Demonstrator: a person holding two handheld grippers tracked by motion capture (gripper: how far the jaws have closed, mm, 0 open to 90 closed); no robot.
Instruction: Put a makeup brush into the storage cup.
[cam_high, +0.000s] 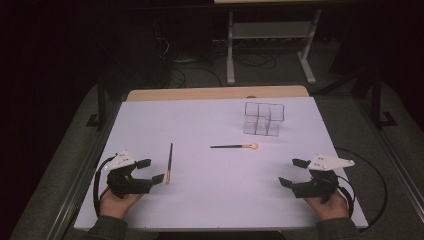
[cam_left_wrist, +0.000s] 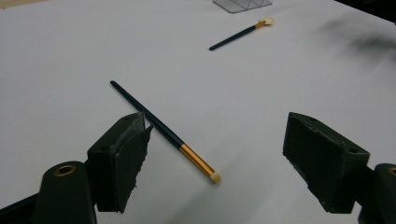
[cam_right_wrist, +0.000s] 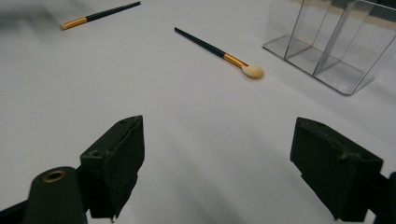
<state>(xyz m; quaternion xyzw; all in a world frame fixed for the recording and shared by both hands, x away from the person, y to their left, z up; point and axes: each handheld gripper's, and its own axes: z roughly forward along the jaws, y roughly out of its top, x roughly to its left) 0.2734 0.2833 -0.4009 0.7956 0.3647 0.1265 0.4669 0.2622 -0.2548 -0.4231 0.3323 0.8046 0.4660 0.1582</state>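
Observation:
Two makeup brushes lie on the white table (cam_high: 210, 200). A thin one (cam_high: 170, 162) with a dark handle and gold ferrule lies lengthwise near my left gripper (cam_high: 151, 170); in the left gripper view this thin brush (cam_left_wrist: 163, 130) rests just ahead of the open jaws. A second brush (cam_high: 235, 146) with a pale round tip lies crosswise mid-table, seen too as the round-tipped brush (cam_right_wrist: 219, 53) in the right gripper view. A clear plastic organizer (cam_high: 264, 119) with several compartments stands behind it. My right gripper (cam_high: 293, 172) is open near the front right, holding nothing.
A wooden strip (cam_high: 215, 93) borders the table's far edge. Beyond it stand a white frame's legs (cam_high: 230, 50) and cables on the dark floor. The organizer (cam_right_wrist: 327, 42) stands ahead and right of the right jaws.

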